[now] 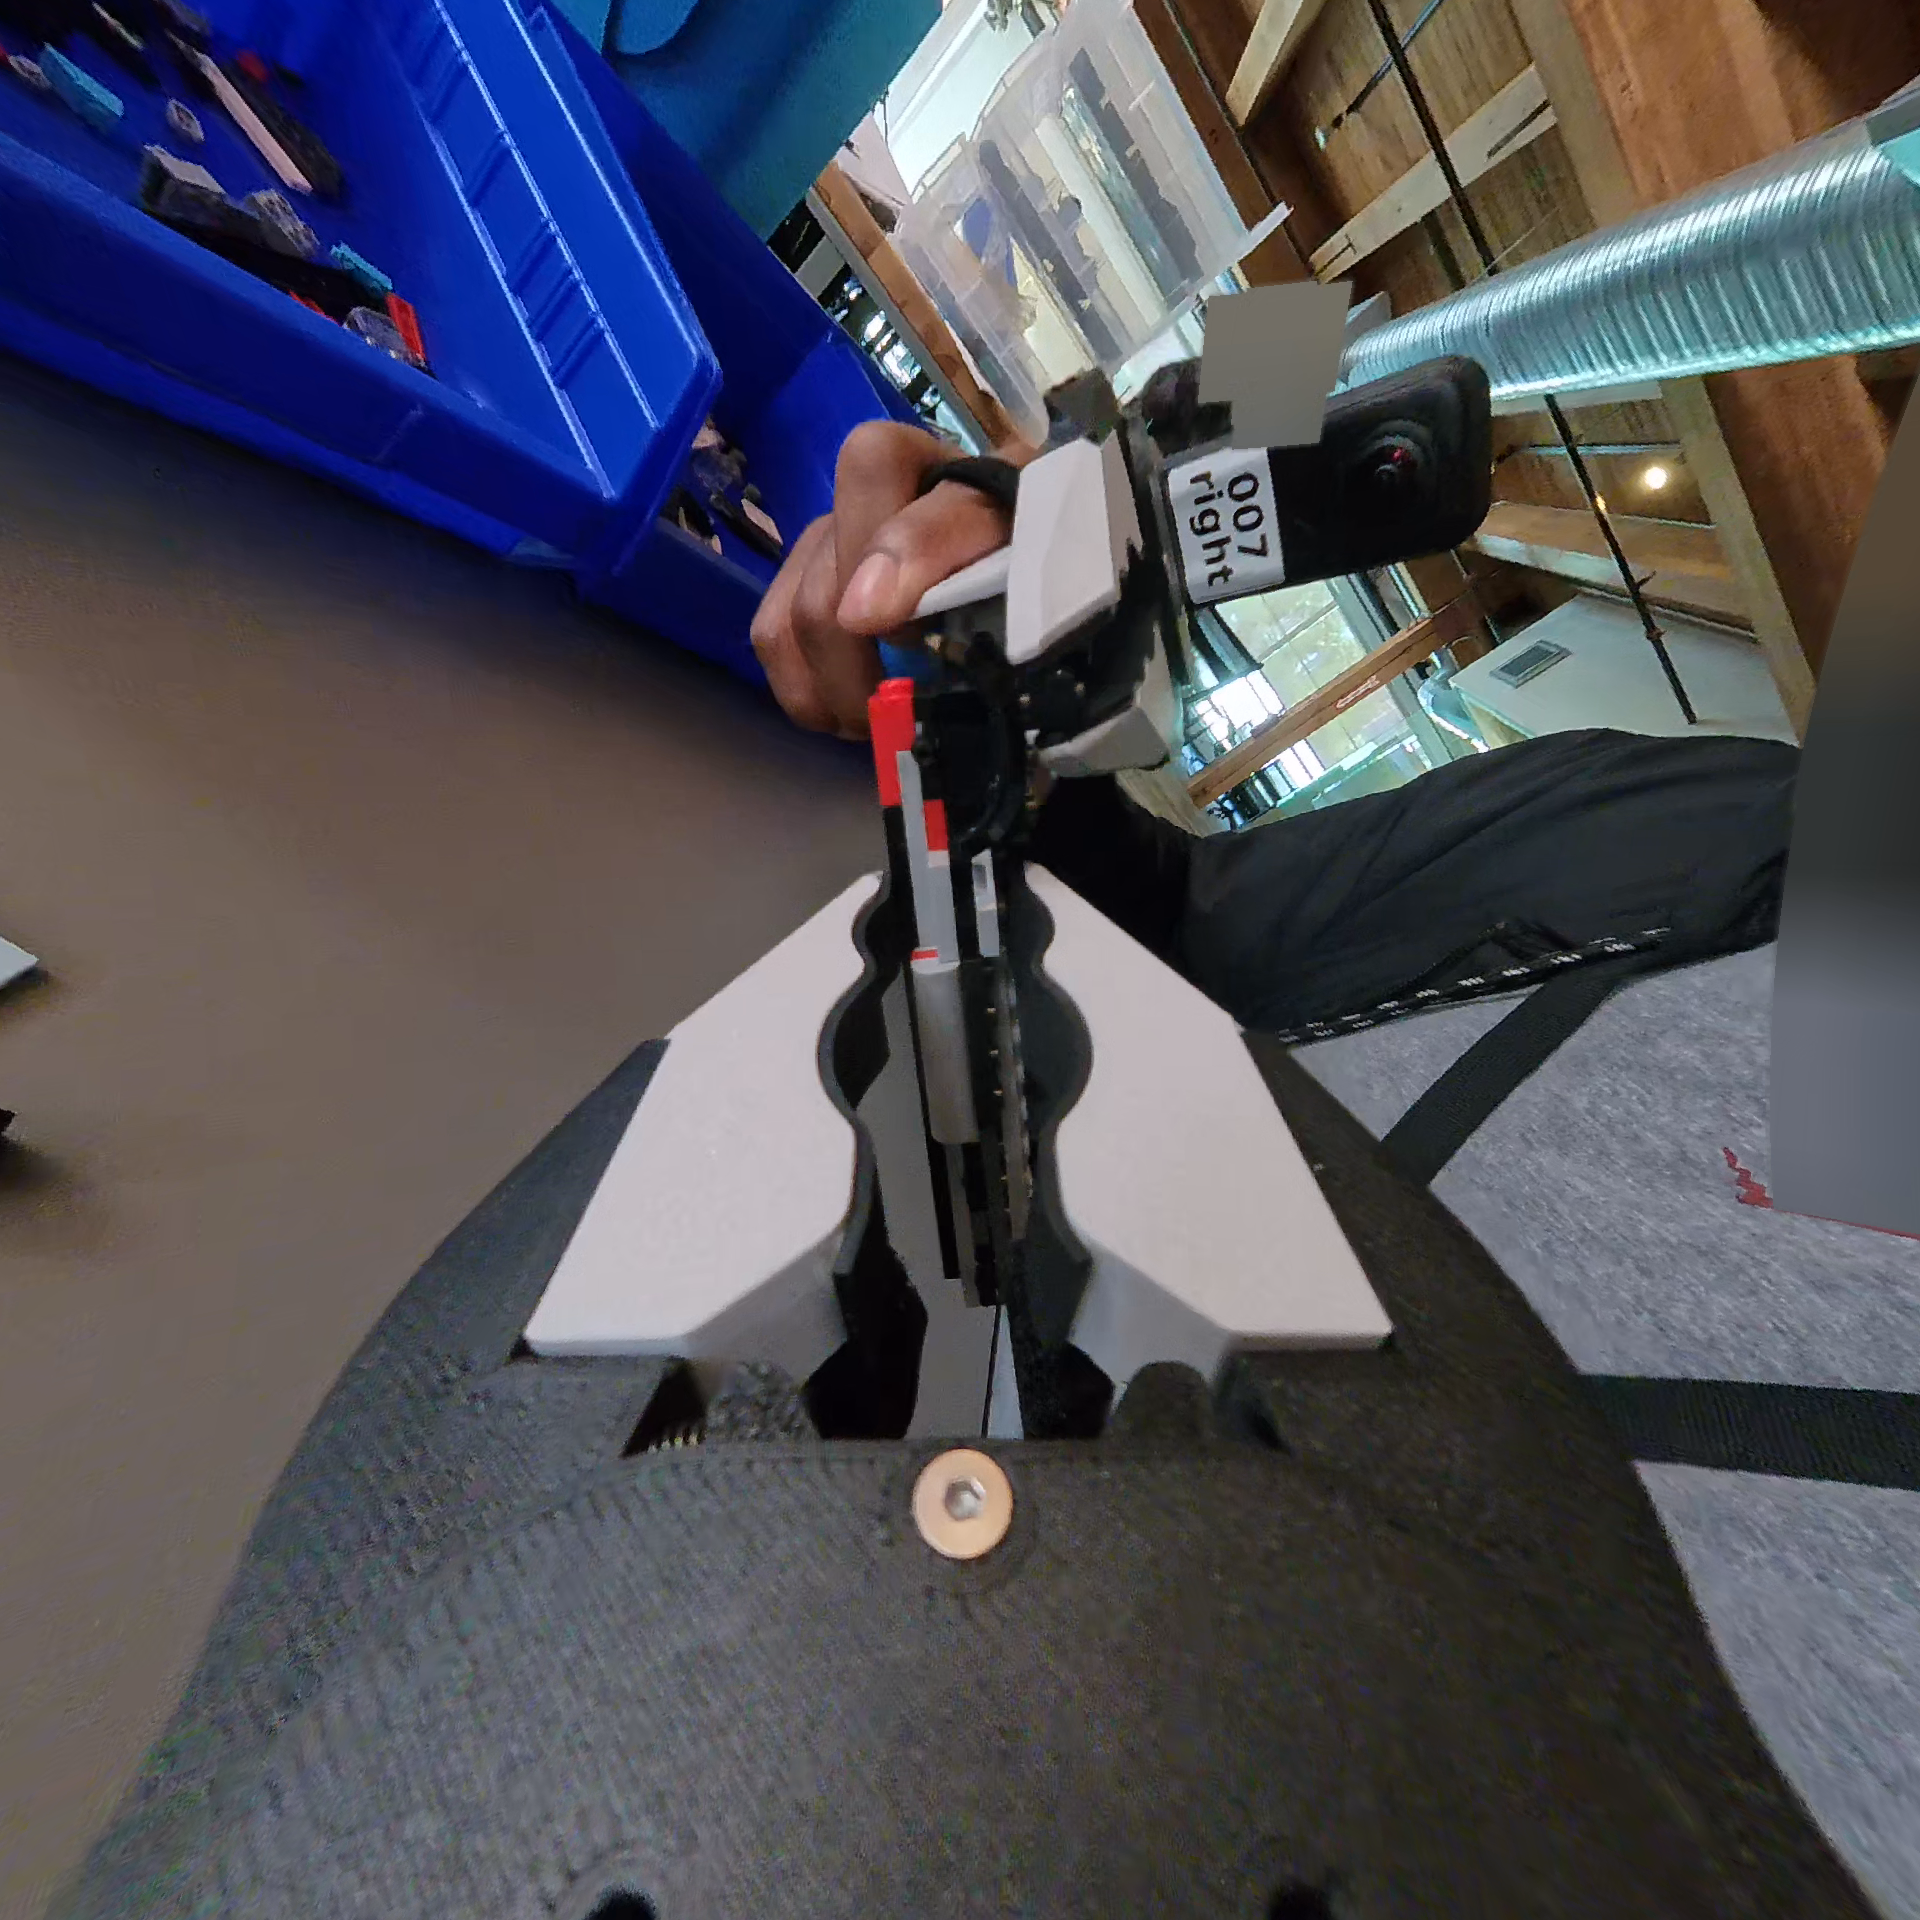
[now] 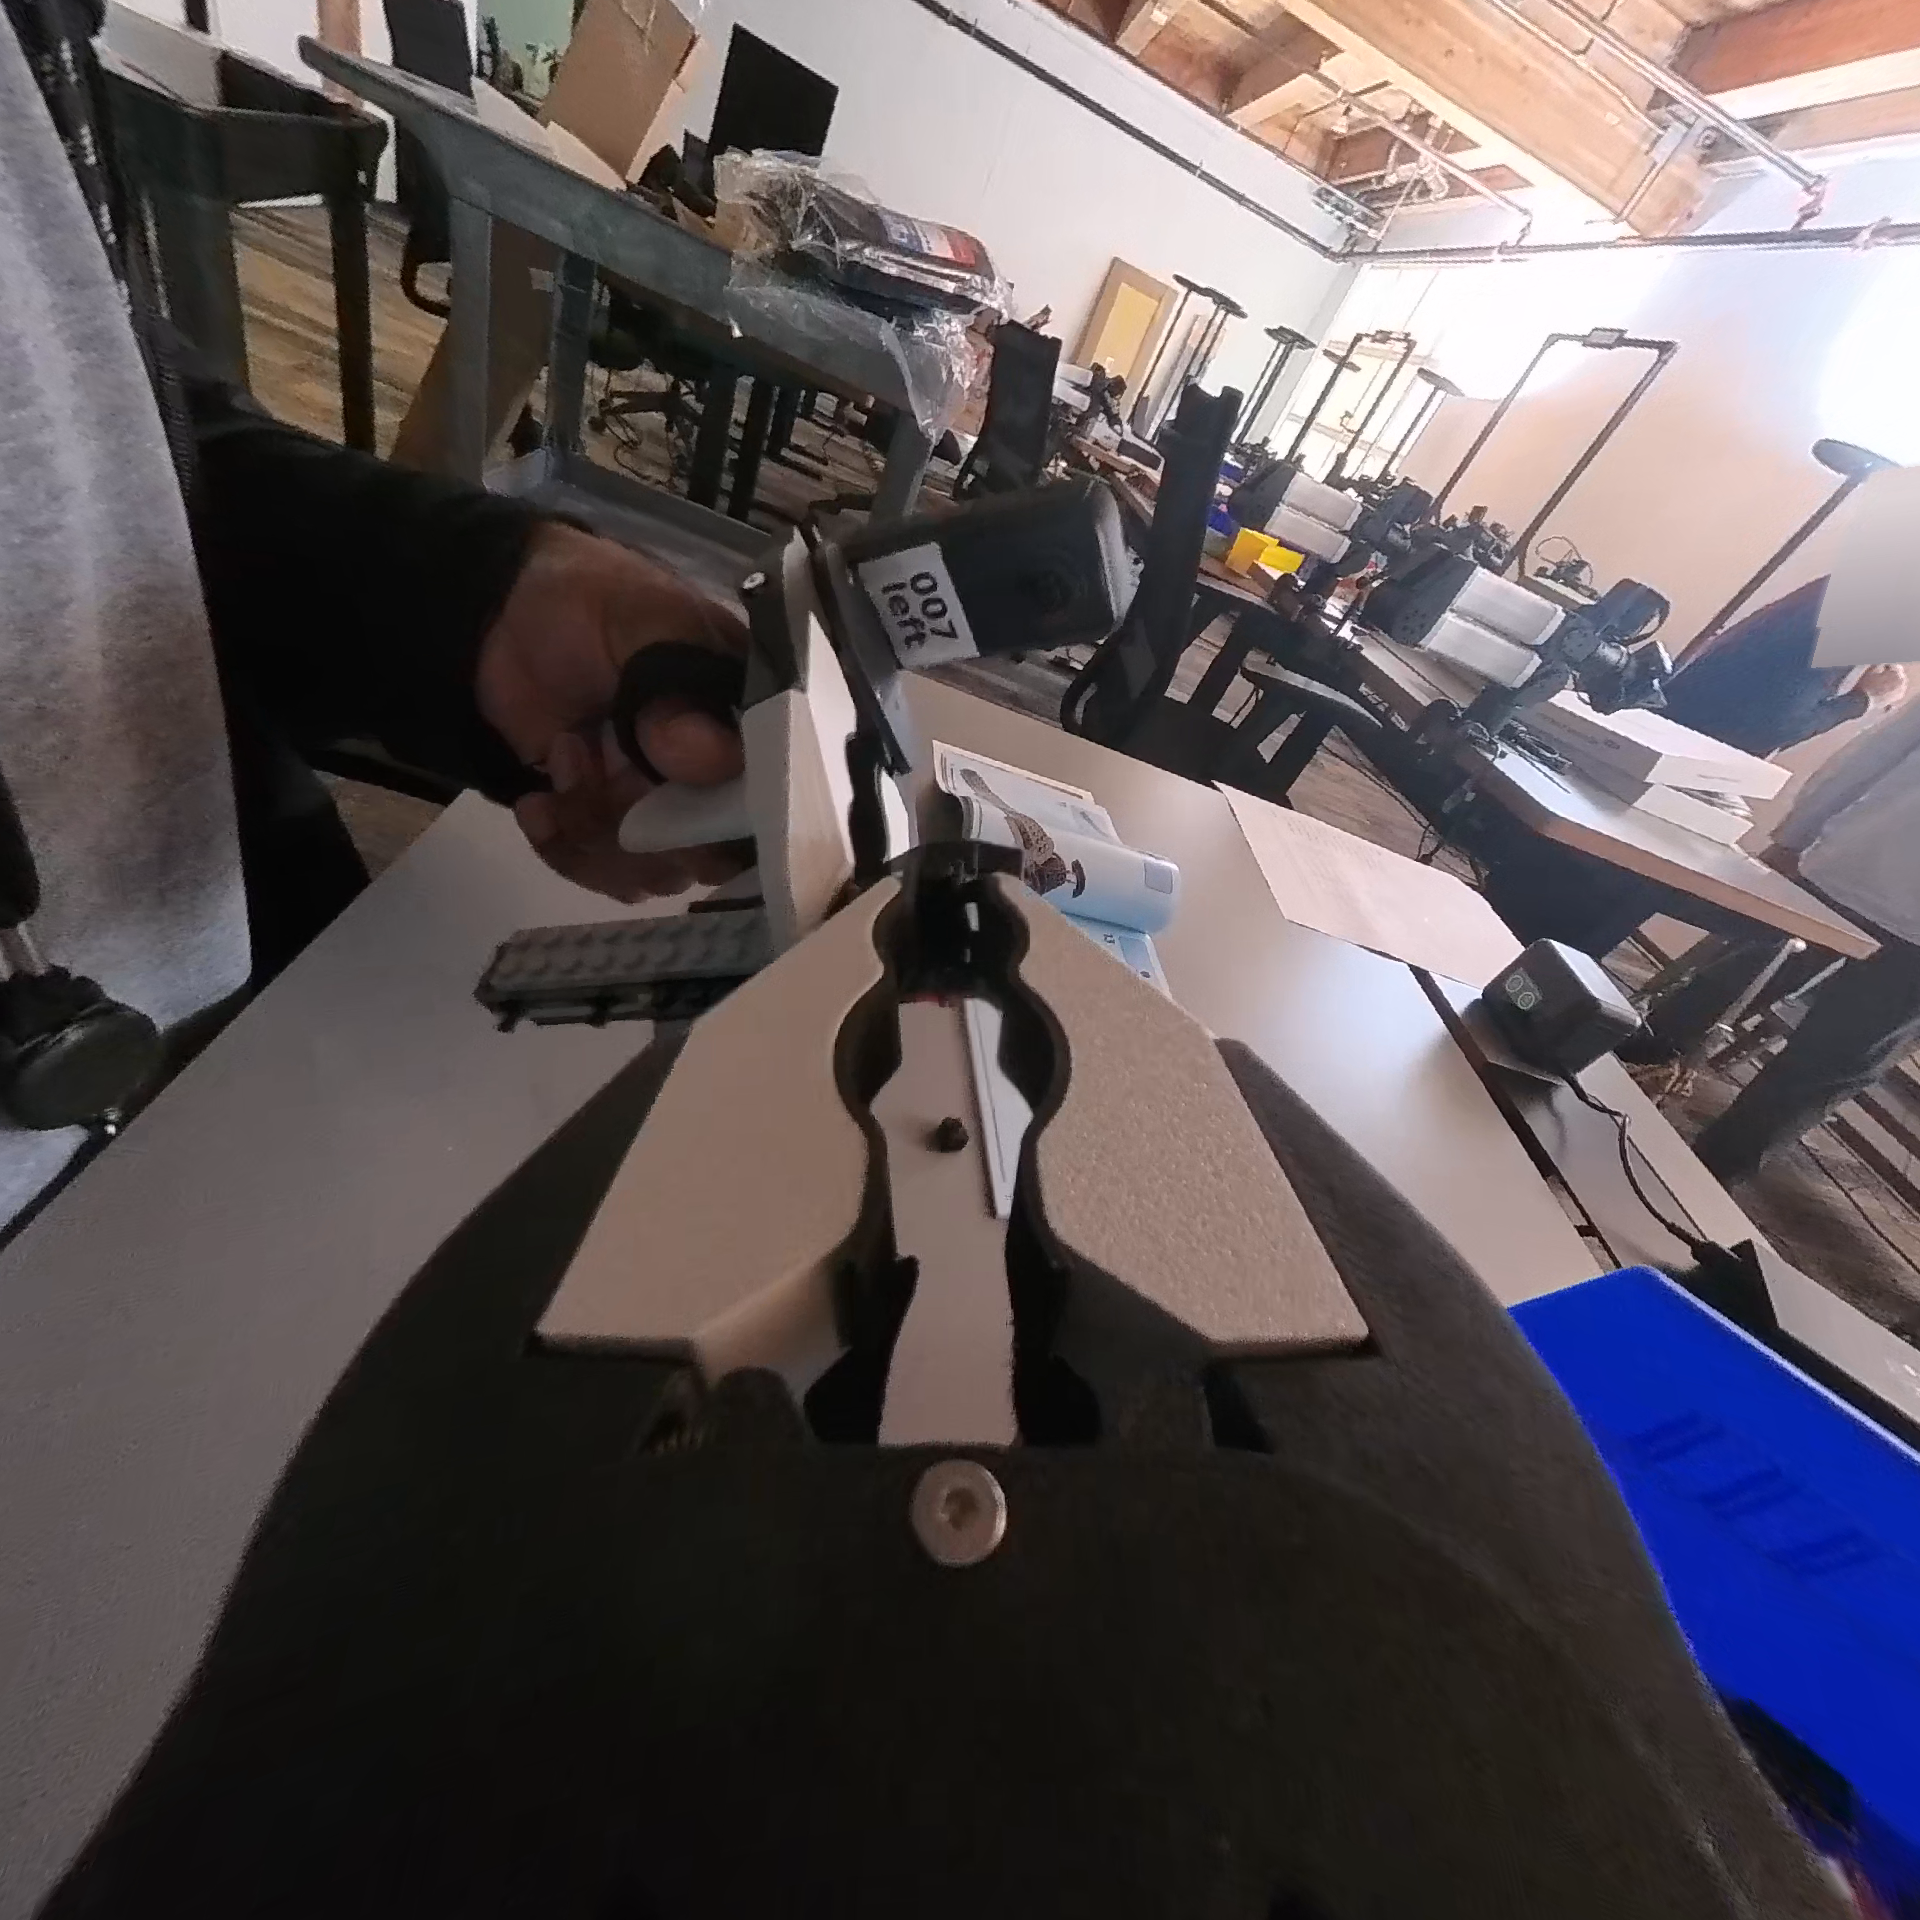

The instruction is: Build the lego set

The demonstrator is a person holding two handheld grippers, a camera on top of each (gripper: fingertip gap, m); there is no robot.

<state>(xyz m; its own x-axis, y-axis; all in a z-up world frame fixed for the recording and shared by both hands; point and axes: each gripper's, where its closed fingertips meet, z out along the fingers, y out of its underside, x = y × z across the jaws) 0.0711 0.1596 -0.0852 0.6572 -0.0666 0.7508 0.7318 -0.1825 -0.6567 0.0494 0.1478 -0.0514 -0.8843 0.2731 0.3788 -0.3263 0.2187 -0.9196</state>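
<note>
1. Fingers: we see the left gripper [image 1: 951,904] with its 2 grey fingers [image 1: 727,1132] clenched on a long, thin lego assembly [image 1: 940,997] of black, grey and red pieces, which stands edge-on between them and juts past the tips.
2. We see the right gripper [image 2: 951,904] with its fingers [image 2: 1132,1132] drawn close at the tips around the far end of the same assembly [image 2: 951,940]; we cannot tell whether they press it. In the left wrist view this gripper [image 1: 997,748] meets the assembly's red upper end, held by the right hand [image 1: 842,582].
3. The left hand [image 2: 603,717], in a black sleeve, grips the handle of the left gripper [image 2: 868,821], seen in the right wrist view.
4. The assembly is held above the brown table [image 1: 364,831].
5. A dark studded plate [image 2: 623,961] lies on the table below the left hand.
6. An open instruction booklet [image 2: 1049,842] lies beyond the fingertips, with a sheet of paper [image 2: 1361,883] to its right.
7. 2 blue bins [image 1: 540,312] hold loose bricks [image 1: 260,197] at the table's far edge.
8. A small black device [image 2: 1558,1013] sits near the table's right edge.
</note>
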